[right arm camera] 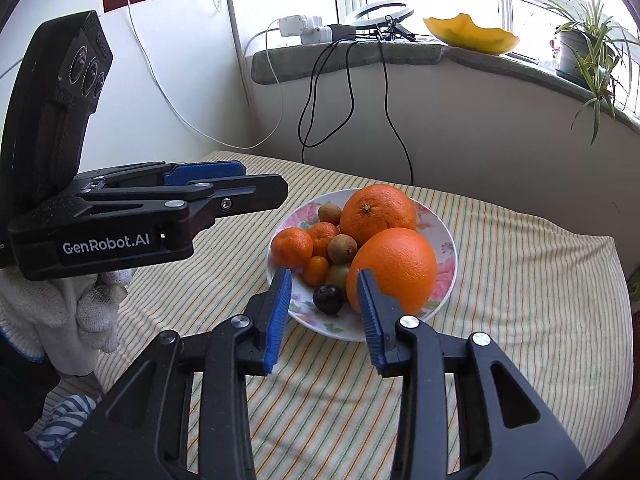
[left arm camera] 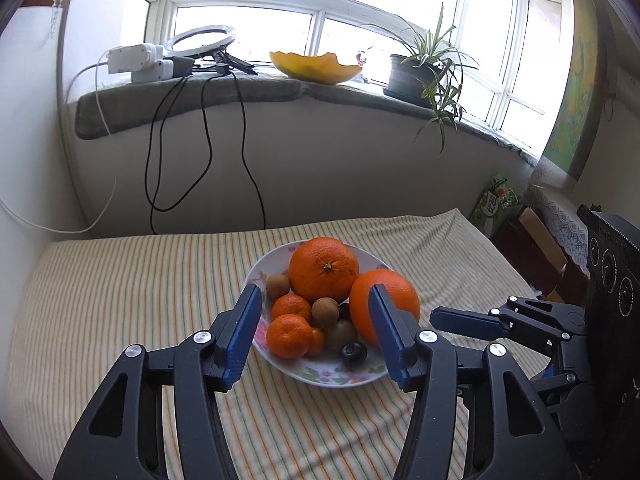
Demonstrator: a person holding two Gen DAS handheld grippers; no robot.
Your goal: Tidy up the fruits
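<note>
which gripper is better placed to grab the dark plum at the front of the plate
Right. The right gripper is open, with the plum centred between its fingers. The left gripper, also open, frames the mandarins instead; the plum sits off toward its right finger.

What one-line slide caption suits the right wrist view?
Open right gripper hovers before a floral plate piled with oranges, mandarins and kiwis on a striped cloth.
</note>
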